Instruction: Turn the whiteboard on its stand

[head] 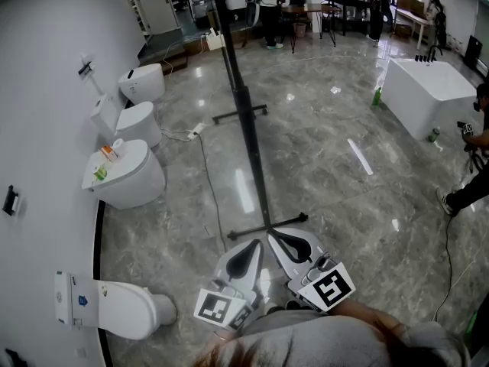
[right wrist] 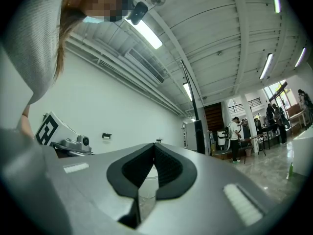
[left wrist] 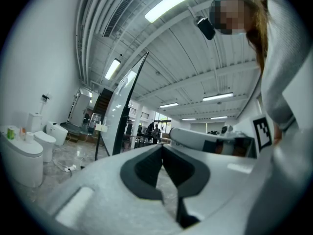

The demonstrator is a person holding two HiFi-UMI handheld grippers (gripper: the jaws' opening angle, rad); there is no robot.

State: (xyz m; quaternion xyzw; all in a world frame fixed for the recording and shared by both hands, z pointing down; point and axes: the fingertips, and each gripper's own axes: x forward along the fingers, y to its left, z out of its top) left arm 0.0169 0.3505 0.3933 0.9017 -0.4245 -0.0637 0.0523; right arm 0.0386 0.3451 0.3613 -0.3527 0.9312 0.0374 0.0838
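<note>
The whiteboard point(head: 248, 128) stood edge-on to the person, seen from the head view as one thin dark line running away across the floor point(head: 336, 174), w/ its stand's near foot point(head: 269, 225) crosswise at the close end. The left gripper point(head: 254, 245) and right gripper point(head: 273, 237) hung side by side just short of that near foot, pointing along the board, touching neither board nor stand. Both pairs of fingers were closed tip to tip w/ nothing between them, which each gripper view showed plainly; the L one looked past the board's pale face, the R one past its dark edge. A row of toilets point(head: 126, 176) lay to the board's left by the wall, a white tub point(head: 428, 94) well off to its right, and a cable point(head: 210, 182) trailed on the floor just left of the board. As to the step: empty closed fingers in front of the board's end would fit an approach to take the frame, and equally a board already swung round and let go. The pics didn't settle which. Any grip on the frame's edge would need the fingers opened first and brought in clear of the foot.
</note>
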